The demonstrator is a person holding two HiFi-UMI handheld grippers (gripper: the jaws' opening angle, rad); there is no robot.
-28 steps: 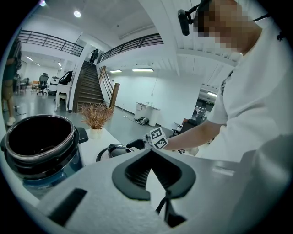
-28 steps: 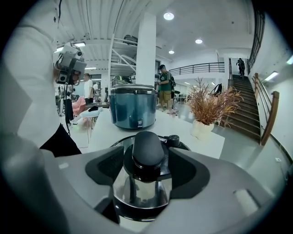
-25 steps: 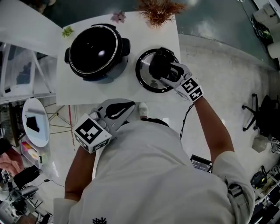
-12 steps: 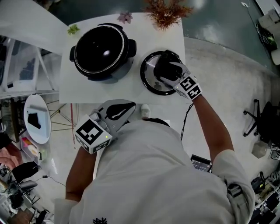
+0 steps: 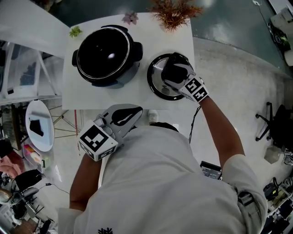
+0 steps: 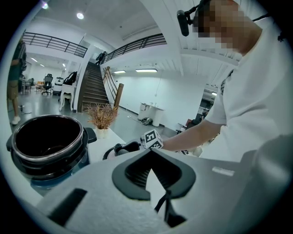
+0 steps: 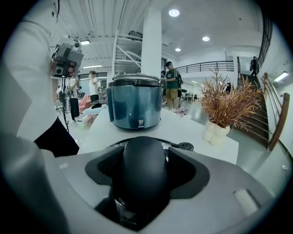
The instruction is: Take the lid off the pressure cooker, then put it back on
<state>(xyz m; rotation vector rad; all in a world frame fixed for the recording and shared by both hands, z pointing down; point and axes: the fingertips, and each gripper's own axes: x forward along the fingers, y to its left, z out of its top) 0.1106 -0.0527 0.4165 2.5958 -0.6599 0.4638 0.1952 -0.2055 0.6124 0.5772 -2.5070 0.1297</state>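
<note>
The open pressure cooker [image 5: 104, 55], black inside with a steel rim, stands at the back left of the white table [image 5: 91, 96]. It also appears in the left gripper view [image 6: 46, 144] and the right gripper view [image 7: 135, 107]. Its round steel lid [image 5: 158, 80] lies flat on the table to the cooker's right. My right gripper [image 5: 176, 71] is over the lid, shut on the lid's black handle [image 7: 139, 171], which fills the space between the jaws. My left gripper [image 5: 123, 114] hangs off the table's near edge by my body, shut on nothing.
A dried plant [image 5: 171, 11] in a white pot stands at the table's back edge, just behind the lid. Two small flower ornaments [image 5: 130, 18] sit behind the cooker. A round white stand [image 5: 39, 125] is on the floor at the left.
The right gripper has settled slightly further over the lid's handle. The lid still lies on the table and the left gripper has stayed put.
</note>
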